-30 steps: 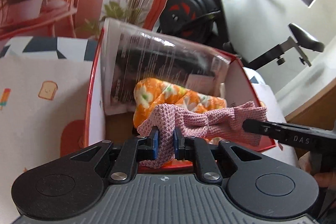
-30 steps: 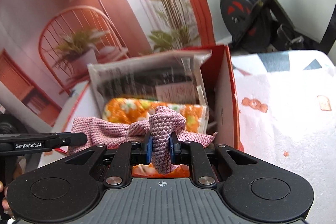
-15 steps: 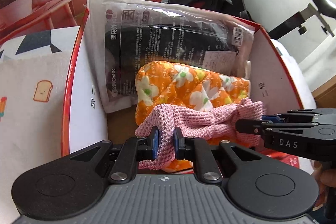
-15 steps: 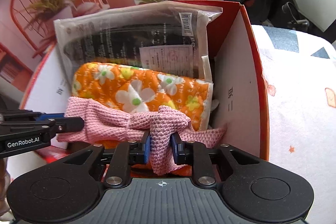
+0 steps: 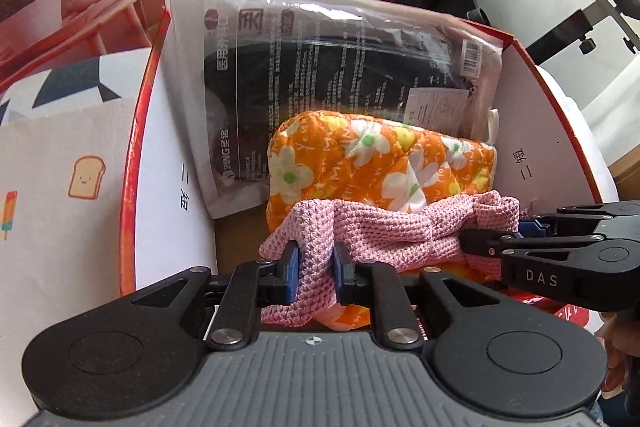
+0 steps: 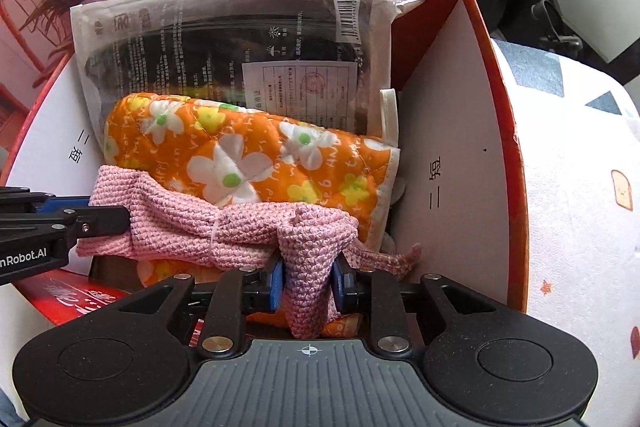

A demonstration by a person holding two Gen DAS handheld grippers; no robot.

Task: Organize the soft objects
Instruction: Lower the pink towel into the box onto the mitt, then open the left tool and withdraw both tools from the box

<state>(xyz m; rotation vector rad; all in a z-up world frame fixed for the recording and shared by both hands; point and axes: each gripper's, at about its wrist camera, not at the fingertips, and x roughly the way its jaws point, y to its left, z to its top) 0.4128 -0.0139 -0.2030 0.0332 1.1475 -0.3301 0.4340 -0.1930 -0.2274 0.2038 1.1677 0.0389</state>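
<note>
You've got the pink knitted cloth (image 5: pixel 384 227) stretched between both tools, low inside the red box (image 5: pixel 132 163), draped across the front of the orange flowered quilted piece (image 5: pixel 380 159). Your left gripper (image 5: pixel 316 269) has one end of it bunched between its blue pads (image 5: pixel 291 277), and those jaws are easing apart right now, though the knit fills the gap and touches both pads. Same story on the other side: your right gripper (image 6: pixel 307 281) has the other end hanging down between its pads (image 6: pixel 275 285), jaws opening, the cloth pressed against both. A thin pink tail pokes out to the right, near the box's white inner wall (image 6: pixel 440 131). From the left view your right tool comes in from the right edge, its tips buried in the knit. Behind the orange piece, a plastic bag (image 6: pixel 224 43) with dark contents leans upright against the back of the box. The box sits on a white cloth (image 5: pixel 52 163) printed with toast and ice lollies.
</note>
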